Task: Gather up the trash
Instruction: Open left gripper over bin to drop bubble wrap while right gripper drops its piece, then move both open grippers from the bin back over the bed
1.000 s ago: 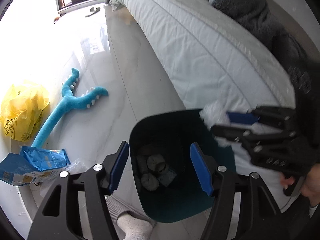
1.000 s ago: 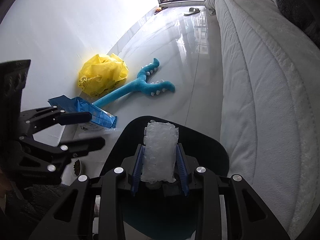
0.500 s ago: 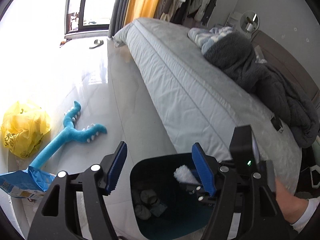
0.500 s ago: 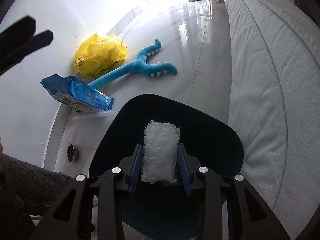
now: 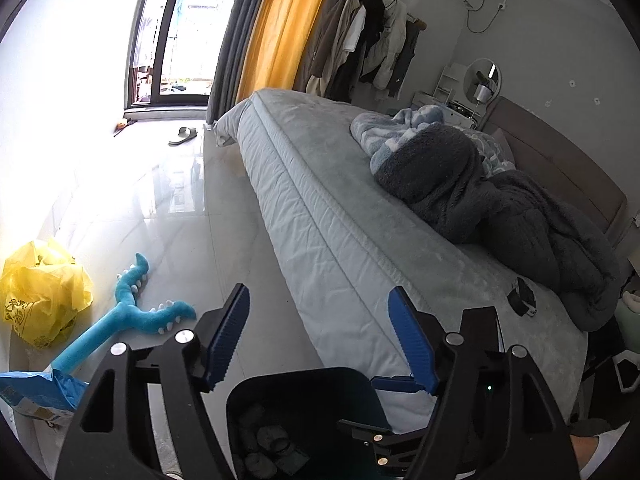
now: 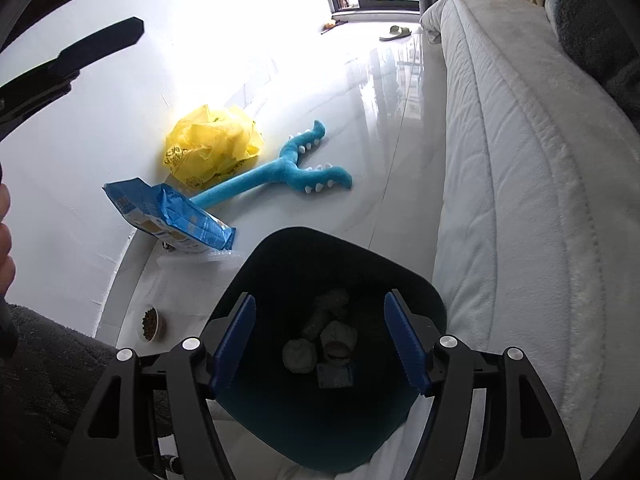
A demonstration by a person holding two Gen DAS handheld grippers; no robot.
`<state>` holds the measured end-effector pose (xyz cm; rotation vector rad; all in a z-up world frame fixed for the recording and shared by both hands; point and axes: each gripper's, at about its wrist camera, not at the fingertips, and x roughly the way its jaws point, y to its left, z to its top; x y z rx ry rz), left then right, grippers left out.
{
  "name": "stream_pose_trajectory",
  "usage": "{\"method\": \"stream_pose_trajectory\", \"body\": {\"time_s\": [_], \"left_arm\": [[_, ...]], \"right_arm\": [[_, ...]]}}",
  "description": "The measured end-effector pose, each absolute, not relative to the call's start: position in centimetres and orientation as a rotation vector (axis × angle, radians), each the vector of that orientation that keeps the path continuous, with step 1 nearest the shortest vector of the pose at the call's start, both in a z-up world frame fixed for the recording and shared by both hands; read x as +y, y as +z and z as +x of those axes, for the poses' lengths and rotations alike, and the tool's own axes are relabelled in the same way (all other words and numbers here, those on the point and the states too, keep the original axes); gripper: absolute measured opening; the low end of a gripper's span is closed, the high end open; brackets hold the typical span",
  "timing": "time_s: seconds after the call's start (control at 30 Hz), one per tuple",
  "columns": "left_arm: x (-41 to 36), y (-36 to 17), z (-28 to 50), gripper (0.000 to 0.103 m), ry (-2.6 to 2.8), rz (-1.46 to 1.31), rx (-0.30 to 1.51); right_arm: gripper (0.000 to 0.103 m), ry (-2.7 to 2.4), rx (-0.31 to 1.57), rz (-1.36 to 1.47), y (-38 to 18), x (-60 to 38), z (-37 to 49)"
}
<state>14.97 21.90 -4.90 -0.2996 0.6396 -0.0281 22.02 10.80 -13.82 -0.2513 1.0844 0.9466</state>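
**Both tools hanging open over the bin**

The right tool (image 6: 320,340) is hovering above the dark bin (image 6: 280,256) at the lower centre of its frame, its blue pads spread wide and gripping nothing. Crumpled trash (image 6: 320,344) is lying at the bin's bottom. The left tool (image 5: 318,336) is likewise gaping, released, pointing toward the bed (image 5: 344,216). On the floor (image 6: 360,120), a yellow bag (image 6: 212,148), a blue packet (image 6: 176,216) and a blue plush toy (image 6: 280,172) are lying left of the bin.
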Motion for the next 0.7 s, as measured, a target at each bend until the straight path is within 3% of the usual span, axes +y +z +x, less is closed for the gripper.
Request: {"method": "stream_pose_trajectory", "body": {"time_s": [0.33, 0.7], "left_arm": [[16.7, -3.2, 17.2, 0.079, -0.066, -0.226, 0.598], [11.6, -2.9, 19.6, 0.08, -0.129, -0.211, 0.59]], "right_arm": [[0.073, 0.984, 0.926, -0.145, -8.3, 5.4, 22.6], [0.074, 0.885, 0.848, -0.113, -6.1, -1.5, 24.1]]}}
